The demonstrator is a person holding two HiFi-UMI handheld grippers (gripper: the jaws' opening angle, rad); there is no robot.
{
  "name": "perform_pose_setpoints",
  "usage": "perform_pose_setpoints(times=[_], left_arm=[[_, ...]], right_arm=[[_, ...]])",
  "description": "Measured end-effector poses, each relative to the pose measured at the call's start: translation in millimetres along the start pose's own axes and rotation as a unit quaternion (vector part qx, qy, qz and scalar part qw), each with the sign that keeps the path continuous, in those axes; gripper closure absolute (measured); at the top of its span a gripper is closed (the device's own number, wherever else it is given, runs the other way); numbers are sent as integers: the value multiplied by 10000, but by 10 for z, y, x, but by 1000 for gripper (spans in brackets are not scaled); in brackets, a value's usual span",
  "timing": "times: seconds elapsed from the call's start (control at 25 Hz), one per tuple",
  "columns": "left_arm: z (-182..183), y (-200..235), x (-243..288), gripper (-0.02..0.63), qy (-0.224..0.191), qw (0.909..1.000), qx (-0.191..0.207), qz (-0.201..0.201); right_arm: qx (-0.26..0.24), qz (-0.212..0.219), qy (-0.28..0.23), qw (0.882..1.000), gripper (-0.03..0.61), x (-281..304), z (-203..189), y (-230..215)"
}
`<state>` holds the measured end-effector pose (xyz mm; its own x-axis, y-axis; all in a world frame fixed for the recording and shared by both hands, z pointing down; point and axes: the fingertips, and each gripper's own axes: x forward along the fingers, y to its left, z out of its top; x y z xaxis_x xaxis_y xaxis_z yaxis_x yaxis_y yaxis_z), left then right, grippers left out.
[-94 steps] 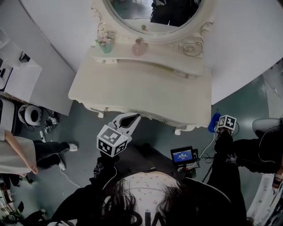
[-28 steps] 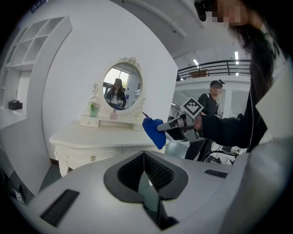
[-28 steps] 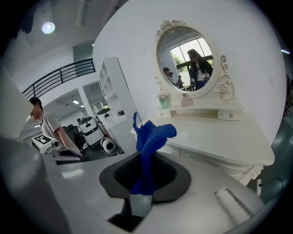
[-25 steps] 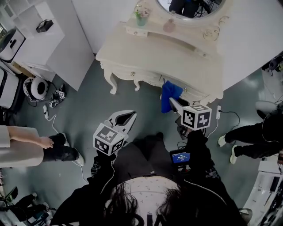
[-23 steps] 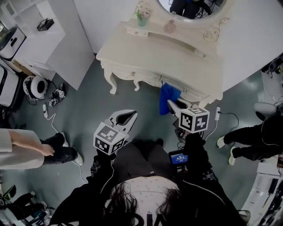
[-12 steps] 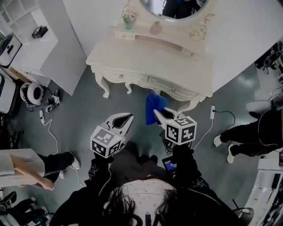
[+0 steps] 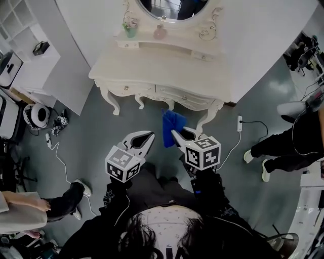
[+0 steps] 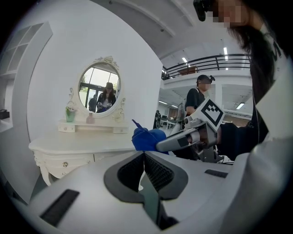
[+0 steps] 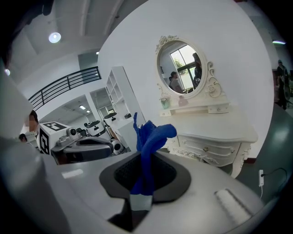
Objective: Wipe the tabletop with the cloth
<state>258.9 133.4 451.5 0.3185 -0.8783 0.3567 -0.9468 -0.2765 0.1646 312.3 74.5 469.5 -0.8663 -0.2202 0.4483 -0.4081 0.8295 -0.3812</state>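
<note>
A cream dressing table (image 7: pixel 152 68) stands ahead of me on the grey floor, its top bare in the middle. My right gripper (image 7: pixel 175 134) is shut on a blue cloth (image 7: pixel 172 126), which hangs in the air in front of the table, not touching it. In the right gripper view the cloth (image 9: pixel 150 137) sticks up out of the shut jaws, with the table (image 9: pixel 219 130) beyond. My left gripper (image 7: pixel 147 135) hangs beside it, shut and empty; its pads (image 8: pixel 151 170) meet. The left gripper view shows the cloth (image 8: pixel 149 138) held short of the table (image 8: pixel 78 146).
An oval mirror (image 7: pixel 172 4), a small flower vase (image 7: pixel 129 28) and a pink bottle (image 7: pixel 160 33) sit on the table's rear shelf. White shelving (image 7: pixel 30 55) stands left. A person's legs (image 7: pixel 283 146) are at right, another person (image 7: pixel 35 207) at lower left. A cable (image 7: pixel 239 121) lies on the floor.
My right gripper has carried the blue cloth from the table's right corner to in front of it, close beside the left gripper. The table has shifted up and away in view.
</note>
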Motion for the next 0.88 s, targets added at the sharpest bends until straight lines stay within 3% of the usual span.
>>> perform_pose_setpoints(times=[0.44, 0.88], left_arm=[[27, -510, 162, 614, -31, 9997, 172, -150], [51, -682, 266, 614, -56, 9997, 214, -98]], right_arm=[[-225, -93, -60, 9997, 518, -429, -103, -150], [-274, -14, -123, 9995, 518, -560, -125, -228]])
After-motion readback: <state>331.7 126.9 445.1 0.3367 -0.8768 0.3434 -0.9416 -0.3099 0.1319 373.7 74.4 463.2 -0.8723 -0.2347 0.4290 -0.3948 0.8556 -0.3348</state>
